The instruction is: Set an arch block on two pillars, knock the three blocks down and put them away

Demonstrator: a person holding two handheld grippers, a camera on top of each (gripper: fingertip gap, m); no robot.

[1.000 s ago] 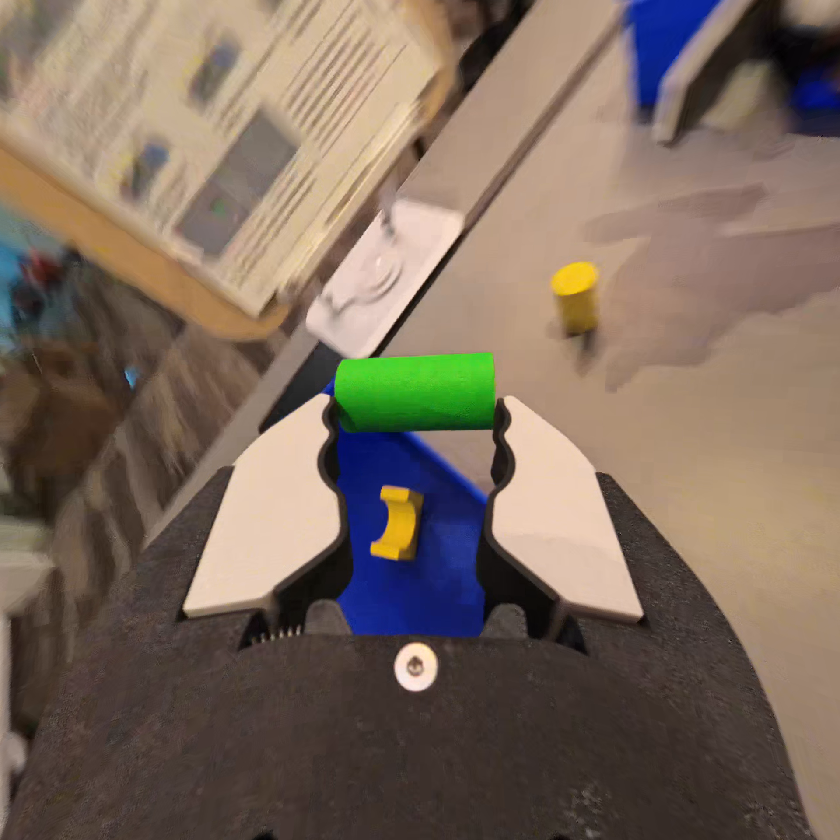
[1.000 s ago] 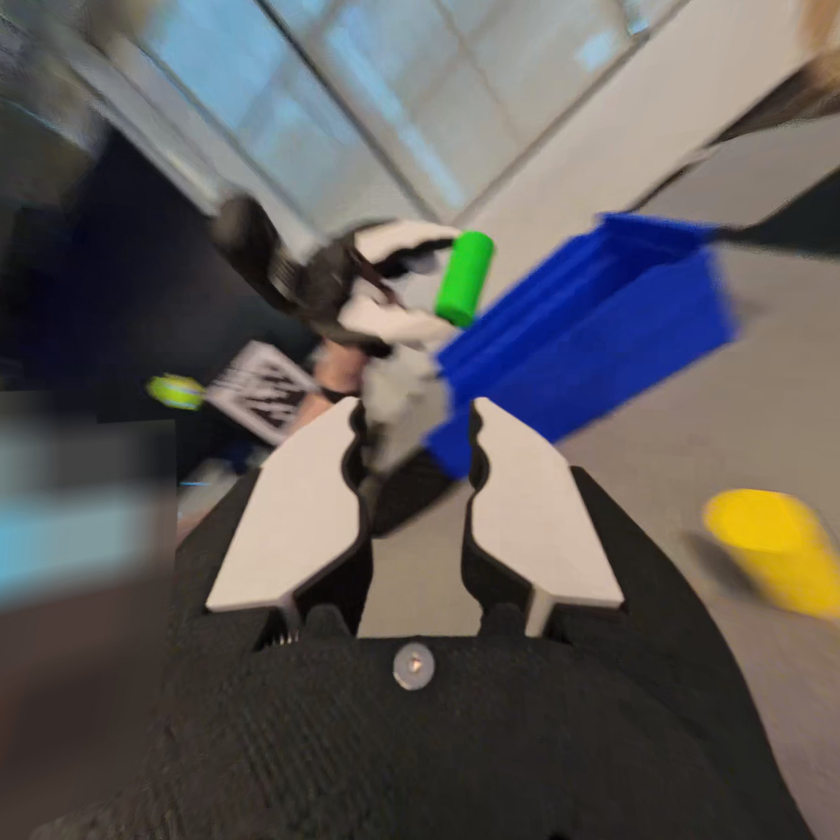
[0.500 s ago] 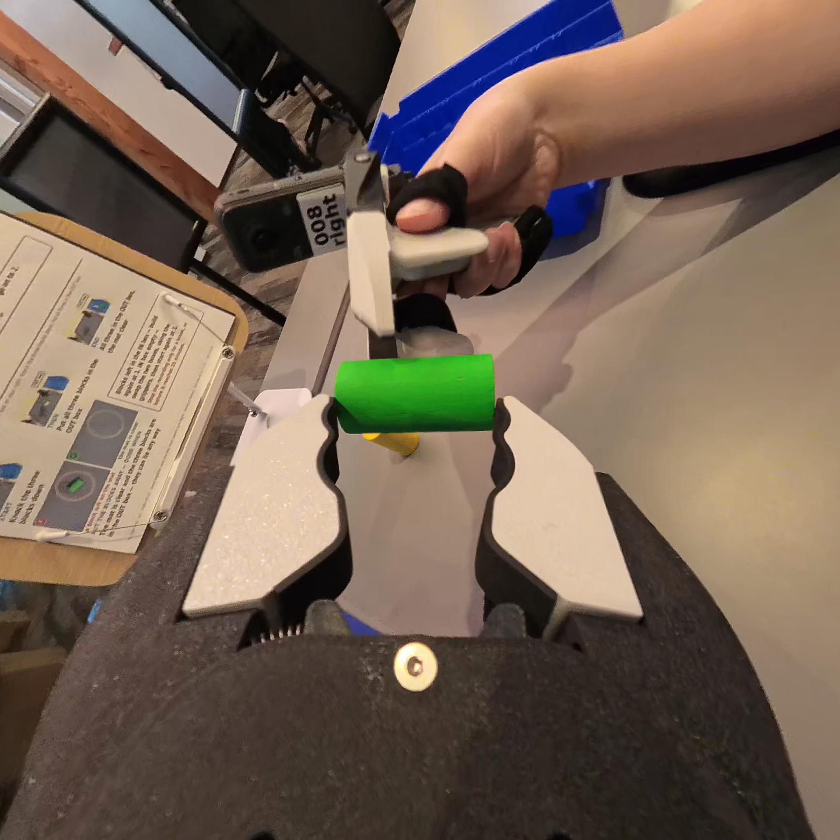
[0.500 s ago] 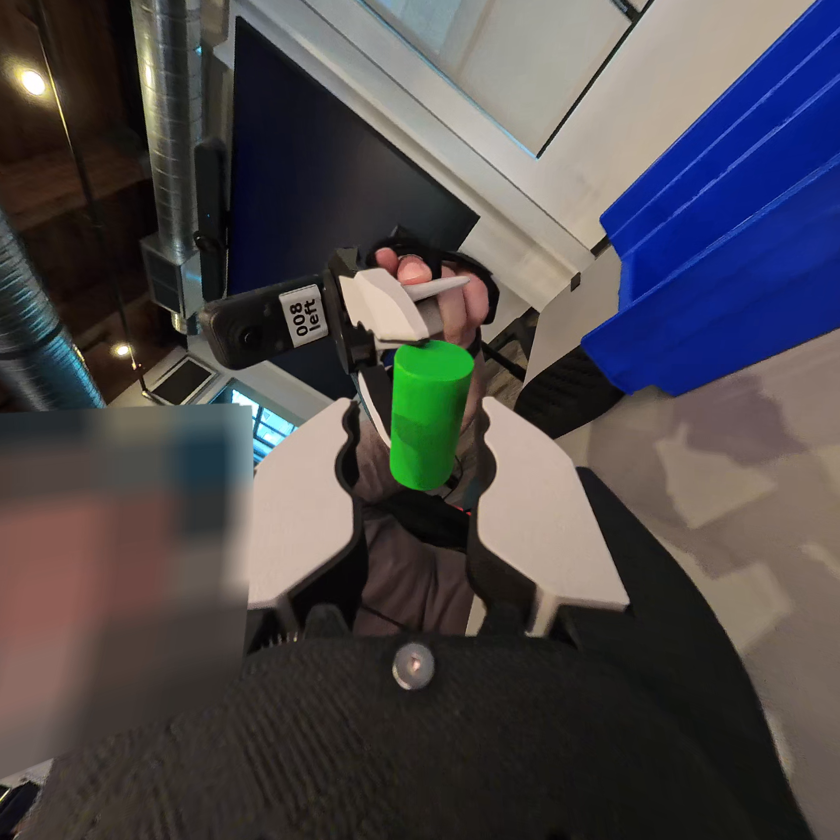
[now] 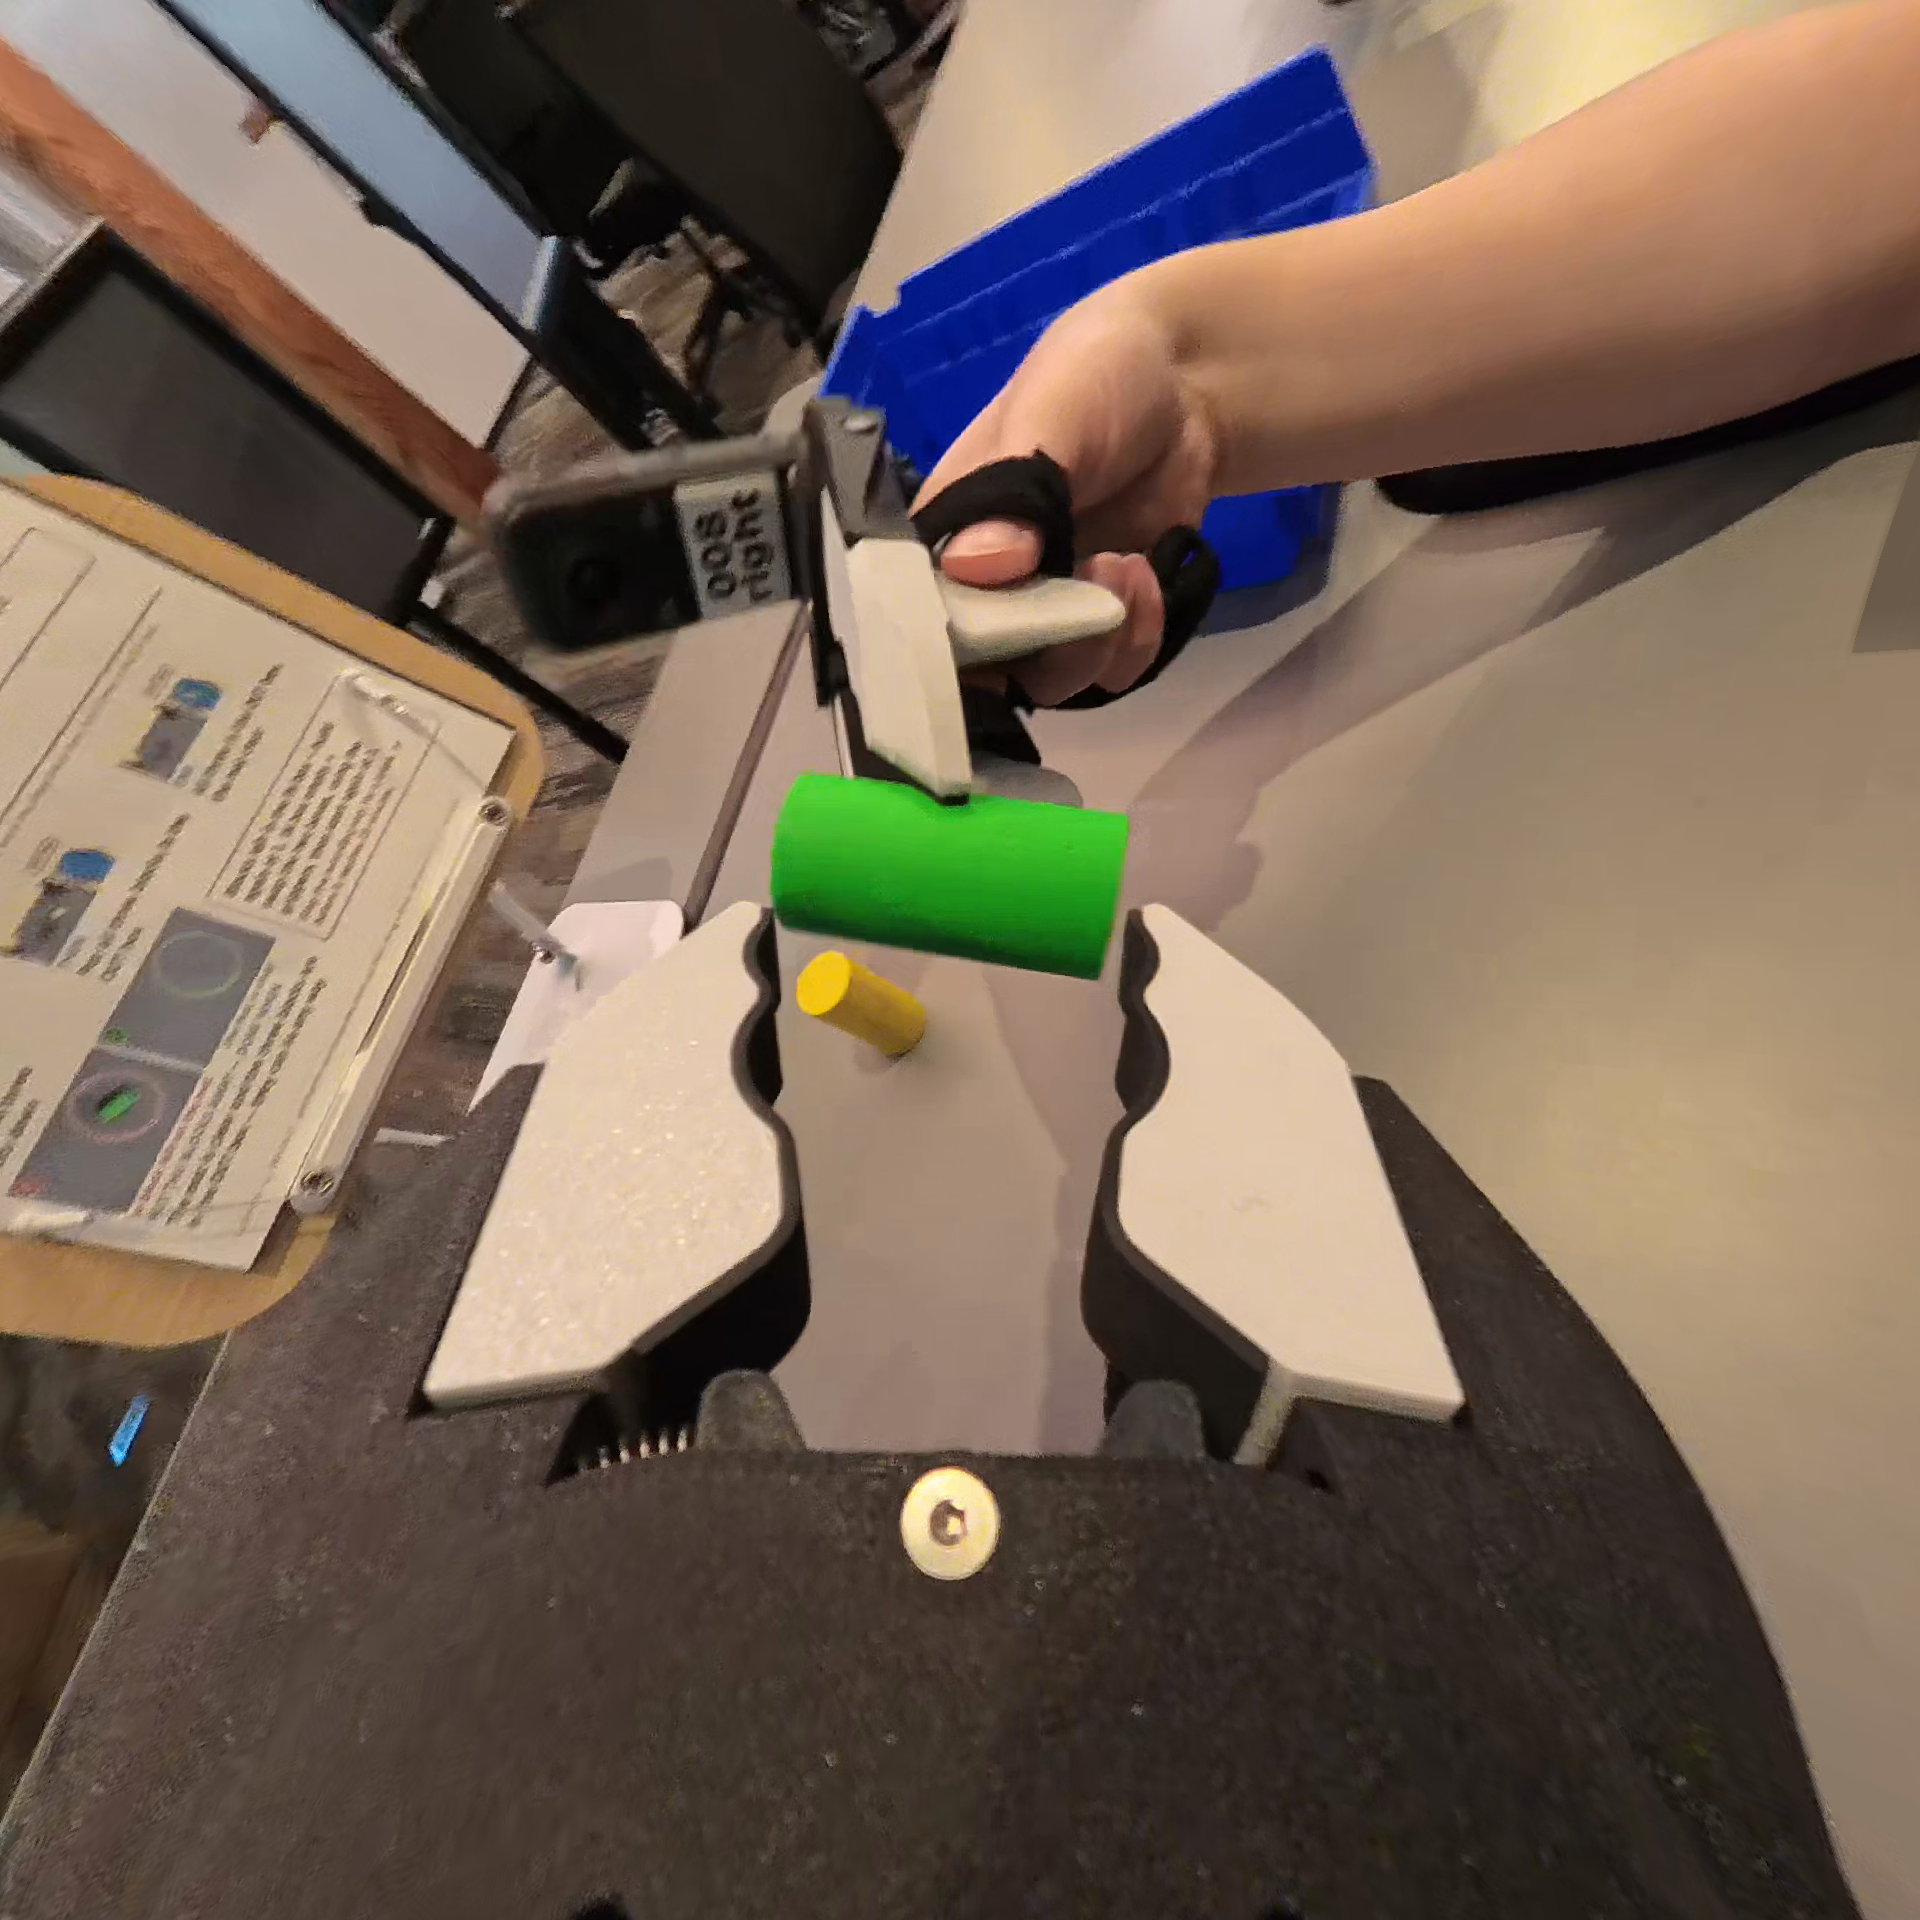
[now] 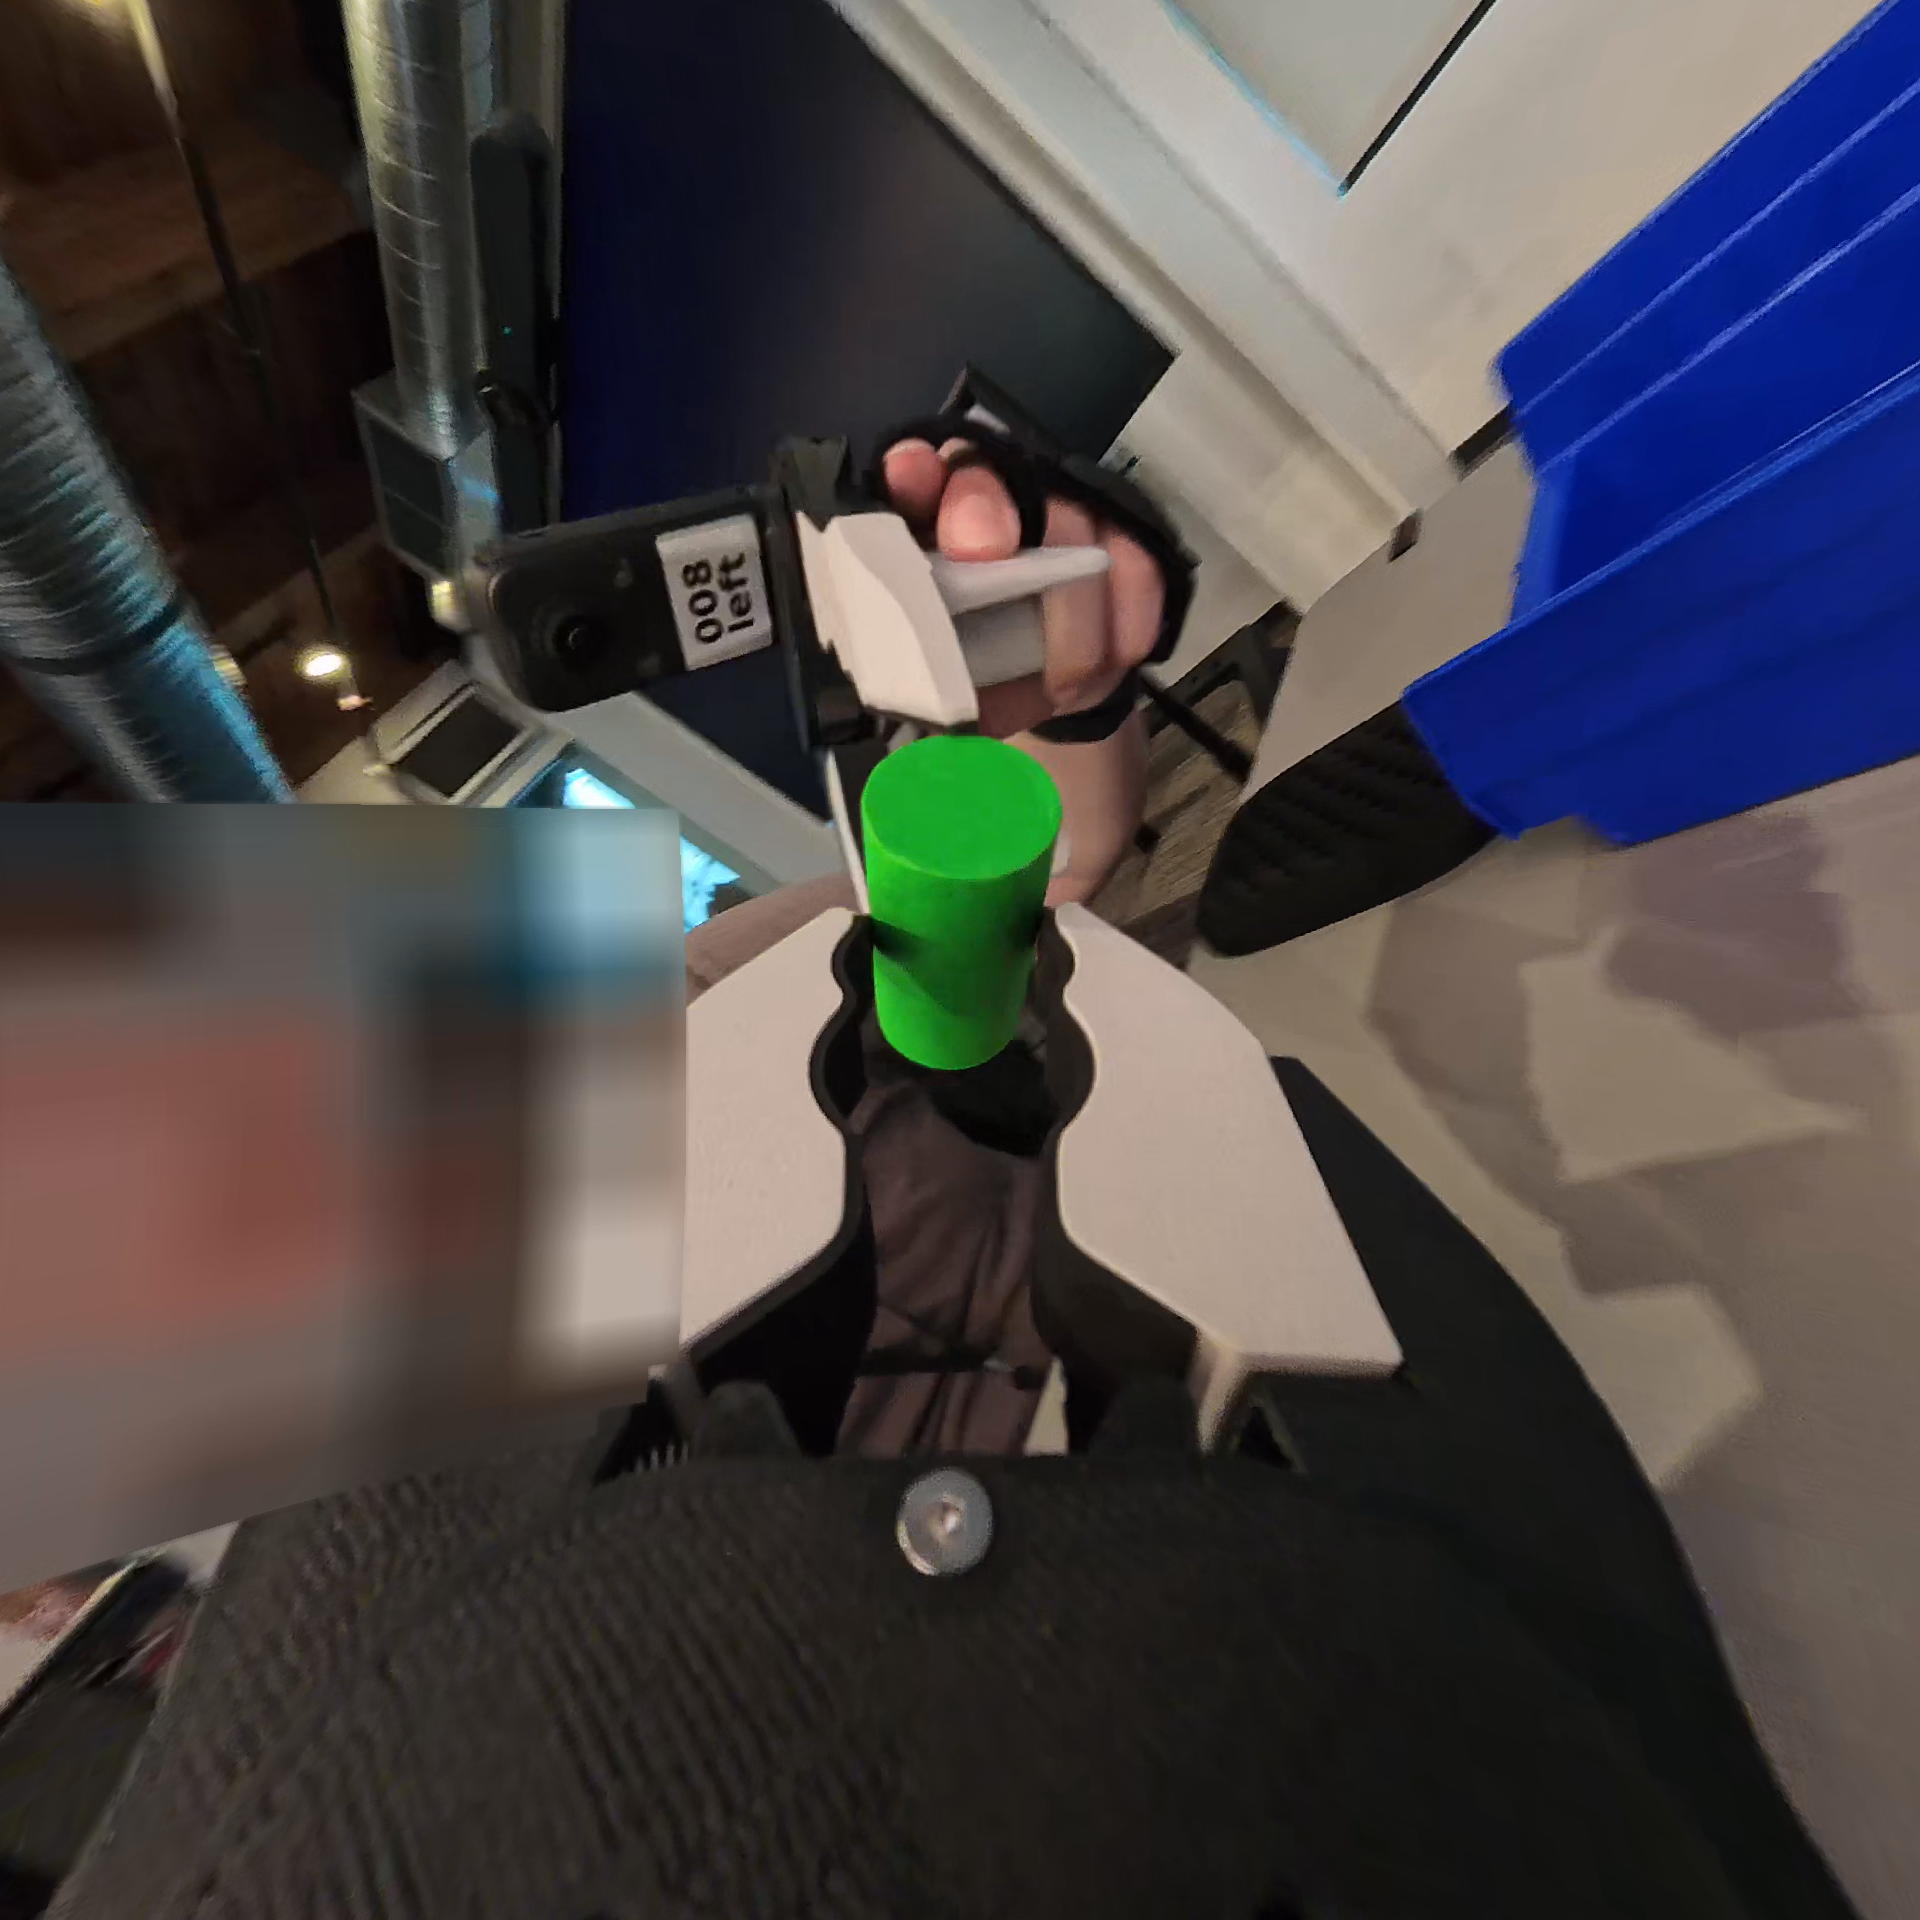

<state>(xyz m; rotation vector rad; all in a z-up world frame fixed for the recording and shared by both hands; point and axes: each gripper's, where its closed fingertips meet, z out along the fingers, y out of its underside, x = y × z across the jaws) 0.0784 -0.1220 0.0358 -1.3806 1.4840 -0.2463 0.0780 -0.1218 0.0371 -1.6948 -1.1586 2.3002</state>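
one green cylinder (image 6: pixel 961 914) clamped in right gripper (image 6: pixel 956 940) fingers; left gripper (image 5: pixel 948 940) fingers apart; blue bin (image 5: pixel 1122 270) contents hidden, possibly empty.

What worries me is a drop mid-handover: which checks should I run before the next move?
1. Right gripper shut on green cylinder: ok.
2. Its grip sits around the cylinder's middle: ok.
3. Left gripper clear of the cylinder's ends: cannot tell.
4. Yellow cylinder upright on the table: ok.
5. Arch block located: not ok, out of view.
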